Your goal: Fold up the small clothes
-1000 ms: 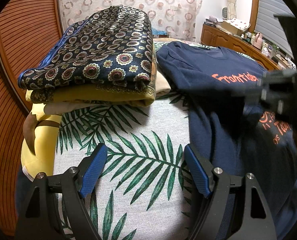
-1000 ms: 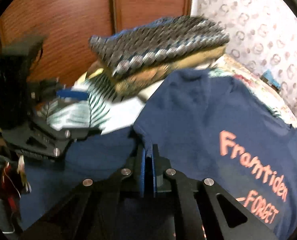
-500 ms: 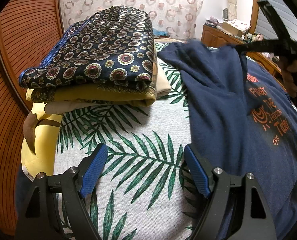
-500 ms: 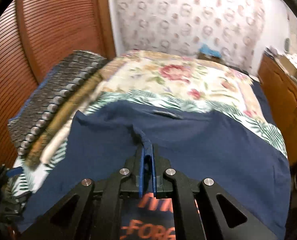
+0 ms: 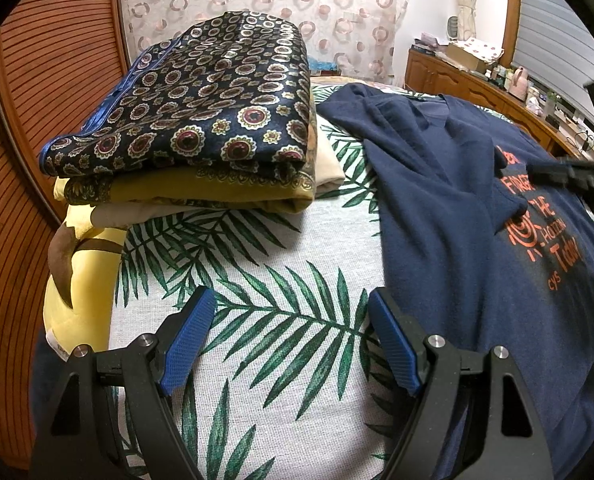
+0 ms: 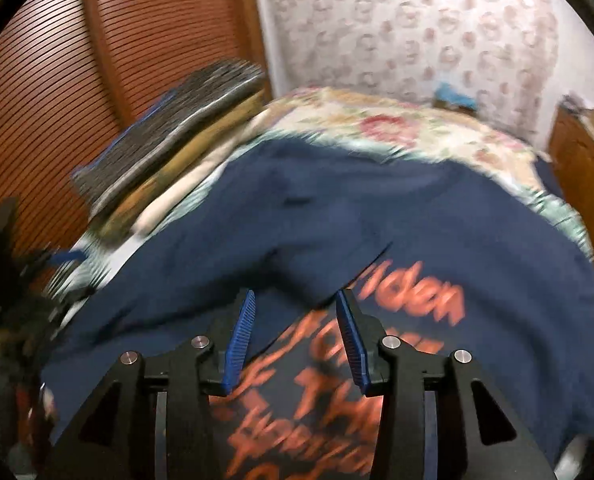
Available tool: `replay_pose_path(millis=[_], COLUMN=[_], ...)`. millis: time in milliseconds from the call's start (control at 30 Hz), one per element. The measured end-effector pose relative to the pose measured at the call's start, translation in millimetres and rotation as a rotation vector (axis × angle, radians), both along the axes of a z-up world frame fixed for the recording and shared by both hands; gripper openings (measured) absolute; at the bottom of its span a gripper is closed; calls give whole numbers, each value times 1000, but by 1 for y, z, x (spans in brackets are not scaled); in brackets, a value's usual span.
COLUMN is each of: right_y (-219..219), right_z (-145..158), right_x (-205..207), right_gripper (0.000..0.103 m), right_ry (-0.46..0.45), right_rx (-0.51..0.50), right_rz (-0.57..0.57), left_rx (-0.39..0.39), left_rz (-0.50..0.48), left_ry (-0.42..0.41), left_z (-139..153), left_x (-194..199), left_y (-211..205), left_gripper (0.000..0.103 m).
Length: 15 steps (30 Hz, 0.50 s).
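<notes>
A navy T-shirt point(image 5: 449, 208) with orange lettering lies on the palm-leaf bedspread point(image 5: 281, 292), its left sleeve and side folded in over the print. My left gripper point(image 5: 293, 336) hangs open over bare bedspread, just left of the shirt's edge, with nothing between its blue pads. In the right wrist view the shirt point(image 6: 377, 216) fills the middle, blurred. My right gripper point(image 6: 295, 332) hovers above the orange print with its jaws opening; the folded edge of cloth lies just beyond the tips, and nothing is pinched between the pads. In the left wrist view the right gripper point(image 5: 569, 172) shows as a dark blurred shape over the shirt.
A stack of folded clothes point(image 5: 201, 128), topped by a dark medallion-print piece, sits at the far left against a ribbed wooden panel point(image 5: 25, 120). A yellow cushion point(image 5: 77, 280) lies below it. A cluttered wooden dresser point(image 5: 477, 80) runs along the right. A floral cover point(image 6: 397, 132) lies beyond the shirt.
My right gripper carried the shirt's sleeve across onto the print, then let go and opened. The cloth now lies folded over. The left gripper has stayed still.
</notes>
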State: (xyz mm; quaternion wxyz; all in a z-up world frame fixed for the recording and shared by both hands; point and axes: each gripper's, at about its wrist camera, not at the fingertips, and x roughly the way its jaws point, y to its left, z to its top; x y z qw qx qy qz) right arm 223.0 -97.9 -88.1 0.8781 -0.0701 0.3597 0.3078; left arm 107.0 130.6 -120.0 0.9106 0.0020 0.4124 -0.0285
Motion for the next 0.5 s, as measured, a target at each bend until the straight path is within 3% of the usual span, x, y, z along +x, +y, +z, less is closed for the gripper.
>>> replay_pose_path(millis=[200,233,300,333,500], right_y=[15,16,20,26,4], right_z=[-28,-29,-30,-31,-5], right_x=[-6,-6,-5,-6,-32], right_gripper=[44,40,11,4,4], right_ry=[52,37,29,33,-1], right_rx=[-12,-15,-32,-33,-9], right_rz=[18,14,34,53,94], left_rx=[0,-1,-1,-1,0], left_rz=[0,-1,0,0,0], left_ry=[0,-1,0,-1,-1], left_z=[0,0,0,0,0], left_x=[0,0,0,0,0], left_y=[0,0,0,0,0], left_gripper=[80,80,80,80,80])
